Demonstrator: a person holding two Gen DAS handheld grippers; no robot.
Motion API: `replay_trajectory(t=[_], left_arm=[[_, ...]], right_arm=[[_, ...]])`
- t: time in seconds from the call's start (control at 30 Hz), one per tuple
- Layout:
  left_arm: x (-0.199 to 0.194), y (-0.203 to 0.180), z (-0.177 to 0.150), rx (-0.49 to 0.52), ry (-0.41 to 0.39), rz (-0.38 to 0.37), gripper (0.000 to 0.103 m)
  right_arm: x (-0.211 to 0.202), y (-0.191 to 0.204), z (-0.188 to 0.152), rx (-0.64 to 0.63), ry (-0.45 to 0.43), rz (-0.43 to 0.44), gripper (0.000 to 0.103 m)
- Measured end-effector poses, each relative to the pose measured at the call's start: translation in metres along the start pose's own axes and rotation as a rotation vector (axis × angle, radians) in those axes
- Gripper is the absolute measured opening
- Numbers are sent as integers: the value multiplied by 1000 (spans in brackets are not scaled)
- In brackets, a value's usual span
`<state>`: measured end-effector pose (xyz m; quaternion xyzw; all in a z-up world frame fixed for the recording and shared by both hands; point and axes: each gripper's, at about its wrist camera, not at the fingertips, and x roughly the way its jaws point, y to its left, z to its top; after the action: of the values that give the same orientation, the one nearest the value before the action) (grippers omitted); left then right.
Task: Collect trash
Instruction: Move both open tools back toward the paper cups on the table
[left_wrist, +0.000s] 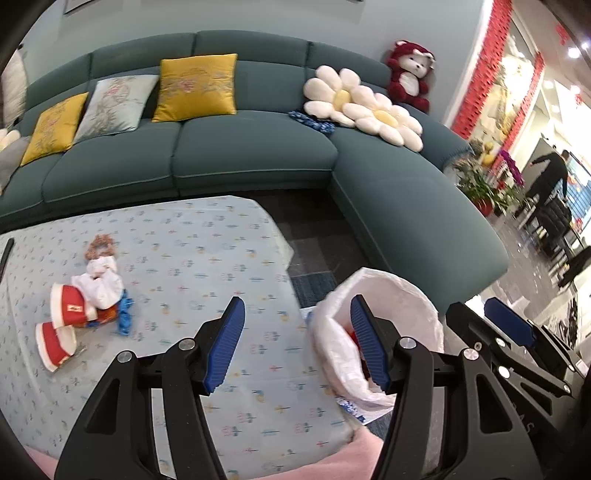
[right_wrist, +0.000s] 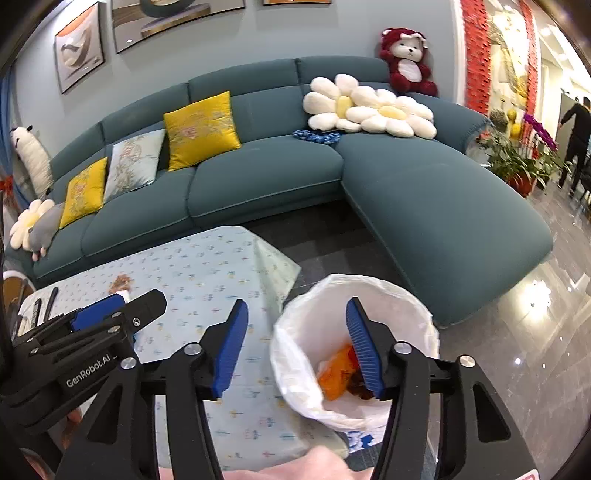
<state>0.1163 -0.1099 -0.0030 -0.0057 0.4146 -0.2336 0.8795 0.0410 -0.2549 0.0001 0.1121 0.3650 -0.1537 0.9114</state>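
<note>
A heap of trash (left_wrist: 92, 295) lies on the left of the table (left_wrist: 207, 258): two red and white paper cups (left_wrist: 62, 321), crumpled white tissue, a blue wrapper and an orange peel. A white-lined trash bin (left_wrist: 388, 295) stands off the table's right edge; in the right wrist view the bin (right_wrist: 314, 321) holds an orange wrapper (right_wrist: 338, 371). My left gripper (left_wrist: 295, 343) is open and empty above the table's right part. My right gripper (right_wrist: 295, 347) is open and empty over the bin's rim.
A teal corner sofa (right_wrist: 280, 173) with yellow cushions, flower cushions and a red plush toy runs behind the table. Potted plants (right_wrist: 517, 162) and a person stand at the far right on a glossy floor. Dark pens (right_wrist: 48, 299) lie at the table's left end.
</note>
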Motion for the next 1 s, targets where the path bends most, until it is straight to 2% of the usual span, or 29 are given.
replay_trajectory(t=[0.27, 0.53, 0.77, 1.0], left_arm=[[-20, 54, -3, -88, -24, 49, 67], [-36, 113, -13, -178, -36, 96, 79], [-47, 176, -31, -257, -31, 155, 83], [-53, 246, -63, -313, 10, 219, 83]], right_arm=[[0, 54, -6, -74, 11, 34, 56], [3, 105, -20, -142, 36, 66, 62], [7, 150, -30, -179, 59, 107, 65], [15, 199, -49, -216, 91, 147, 66]])
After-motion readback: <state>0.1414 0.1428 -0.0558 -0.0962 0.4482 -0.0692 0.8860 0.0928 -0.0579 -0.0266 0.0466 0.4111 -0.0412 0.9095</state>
